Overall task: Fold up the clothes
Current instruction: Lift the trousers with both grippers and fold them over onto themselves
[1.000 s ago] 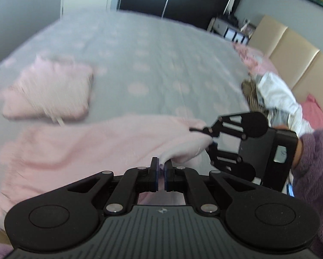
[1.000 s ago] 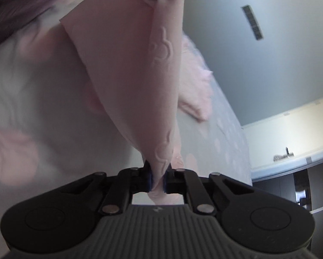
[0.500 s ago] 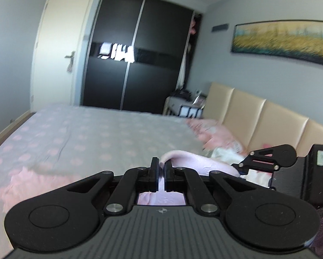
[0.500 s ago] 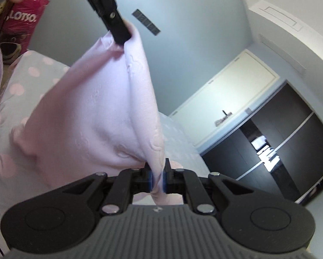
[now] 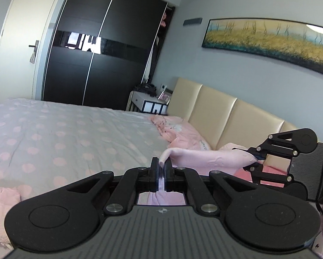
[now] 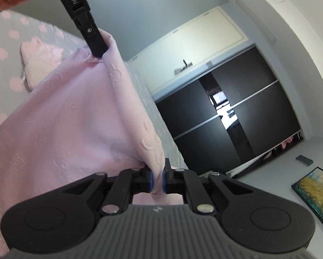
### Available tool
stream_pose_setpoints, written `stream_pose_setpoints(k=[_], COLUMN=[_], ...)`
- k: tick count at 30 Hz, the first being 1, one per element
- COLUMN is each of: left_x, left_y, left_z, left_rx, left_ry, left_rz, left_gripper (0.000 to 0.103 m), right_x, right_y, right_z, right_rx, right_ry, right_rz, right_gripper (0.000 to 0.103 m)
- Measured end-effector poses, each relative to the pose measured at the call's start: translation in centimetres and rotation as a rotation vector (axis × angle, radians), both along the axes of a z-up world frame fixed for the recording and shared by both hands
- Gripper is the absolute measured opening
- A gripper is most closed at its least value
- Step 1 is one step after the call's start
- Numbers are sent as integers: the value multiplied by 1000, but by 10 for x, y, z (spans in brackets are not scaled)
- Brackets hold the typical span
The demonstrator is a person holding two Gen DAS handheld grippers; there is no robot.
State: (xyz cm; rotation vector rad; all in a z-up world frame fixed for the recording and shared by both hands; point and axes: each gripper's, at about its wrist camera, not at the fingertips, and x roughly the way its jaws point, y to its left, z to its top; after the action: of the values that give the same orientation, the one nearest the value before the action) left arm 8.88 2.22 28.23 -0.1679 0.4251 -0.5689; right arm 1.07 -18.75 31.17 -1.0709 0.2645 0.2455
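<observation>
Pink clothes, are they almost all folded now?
Not yet. One folded pink piece already lies on the bed. Both the left hand-held gripper and right hand-held gripper hold up an unfolded pink garment. More clothes wait by the headboard.

Bedspread [image 5: 53,133] lies open ahead — pillows [image 5: 183,133] crowd the headboard [image 5: 226,112].
</observation>
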Motion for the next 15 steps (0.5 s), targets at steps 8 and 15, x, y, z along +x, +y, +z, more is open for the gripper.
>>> stream_pose_setpoints(k=[8, 15], left_x=[31, 0], left_y=[-18, -13], left_z=[17, -17], left_rx=[-46, 61], left_ry=[-79, -37], left_rz=[12, -74], left_gripper=[2, 2], right_x=[52, 30], right_y=[-16, -10], right_z=[-4, -20], right_rx=[24, 46], right_ry=[-117, -13], right_rz=[-99, -55], right_gripper=[9, 9])
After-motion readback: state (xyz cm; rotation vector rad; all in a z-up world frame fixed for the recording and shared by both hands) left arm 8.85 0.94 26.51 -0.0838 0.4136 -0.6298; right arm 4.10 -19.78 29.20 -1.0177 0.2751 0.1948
